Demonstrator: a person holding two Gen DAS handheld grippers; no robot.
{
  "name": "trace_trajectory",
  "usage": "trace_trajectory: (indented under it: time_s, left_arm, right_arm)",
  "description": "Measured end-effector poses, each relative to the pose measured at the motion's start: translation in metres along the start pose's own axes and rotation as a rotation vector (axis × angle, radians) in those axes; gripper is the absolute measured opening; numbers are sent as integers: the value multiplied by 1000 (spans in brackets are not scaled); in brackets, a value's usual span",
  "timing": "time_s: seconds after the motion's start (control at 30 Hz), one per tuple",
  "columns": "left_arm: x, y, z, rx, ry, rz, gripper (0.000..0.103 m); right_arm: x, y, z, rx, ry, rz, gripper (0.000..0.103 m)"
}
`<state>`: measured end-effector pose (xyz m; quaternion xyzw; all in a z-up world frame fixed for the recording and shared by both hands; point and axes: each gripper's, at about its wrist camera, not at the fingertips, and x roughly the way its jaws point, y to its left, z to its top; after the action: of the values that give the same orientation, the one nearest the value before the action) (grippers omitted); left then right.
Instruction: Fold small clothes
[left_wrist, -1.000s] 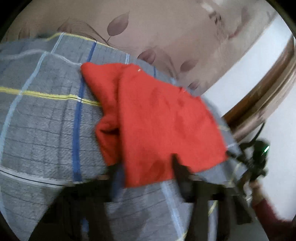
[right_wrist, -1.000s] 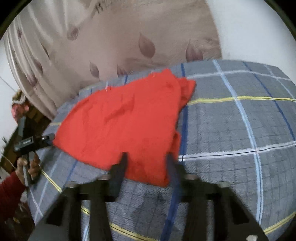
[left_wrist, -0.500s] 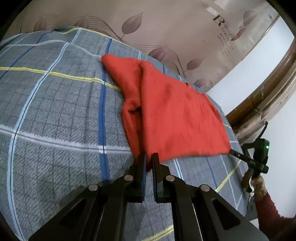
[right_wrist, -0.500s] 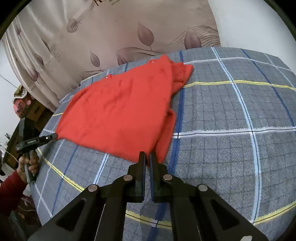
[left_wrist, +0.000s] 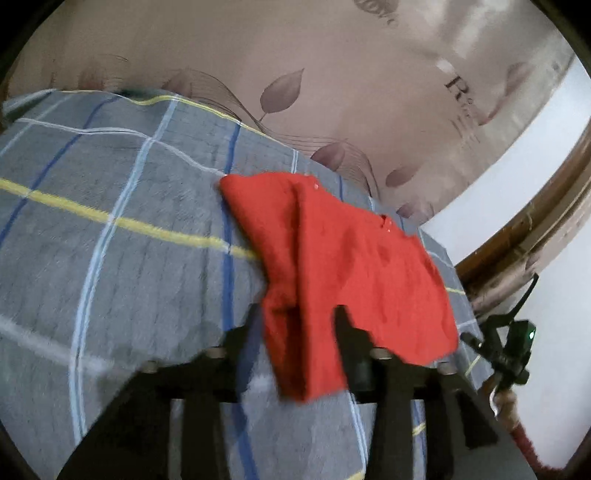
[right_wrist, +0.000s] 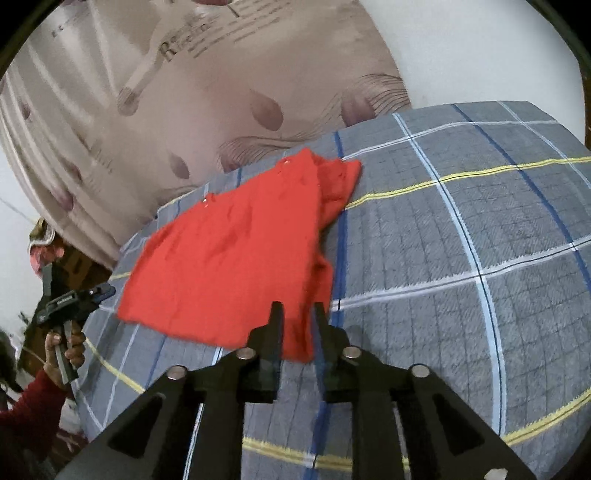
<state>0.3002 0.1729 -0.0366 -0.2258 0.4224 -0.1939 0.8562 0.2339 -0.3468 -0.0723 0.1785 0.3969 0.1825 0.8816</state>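
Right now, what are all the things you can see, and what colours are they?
cloth: one, red, partly folded, lying on the bedspread
bedspread: one, grey with blue, white and yellow lines, under the cloth
curtain: one, pinkish beige with leaves, behind the bed
wall: white, beside the curtain
wooden frame: one, brown, far right of the left view
left tool: one, black, open at the cloth's near edge
right tool: one, black, open at the cloth's near edge

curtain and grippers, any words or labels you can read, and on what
"R": large dark letter on the curtain; the smaller print beside it is too blurred to read.
White label on the handheld gripper at the left of the right wrist view: too small to read.
Nothing else carries text.
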Motion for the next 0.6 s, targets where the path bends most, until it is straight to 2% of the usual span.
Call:
trace_trajectory:
  time_s: [0.1, 0.23, 0.33, 0.5, 0.6]
  left_arm:
    - [26, -2, 19, 3, 44, 19, 60]
    - [61, 7, 38, -70, 123, -20, 61]
    - [83, 8, 48, -82, 177, -45, 63]
    - [104, -1, 60, -19, 161, -76, 74]
    - [115, -7, 67, 5, 160, -76, 75]
  right_arm:
    - [12, -2, -2, 17, 19, -7, 22]
    - [15, 2, -4, -2, 24, 4, 23]
    - [17, -3, -5, 22, 33, 23, 25]
    - [19, -5, -7, 40, 34, 43, 28]
    - [17, -7, -7, 49, 27, 44, 31]
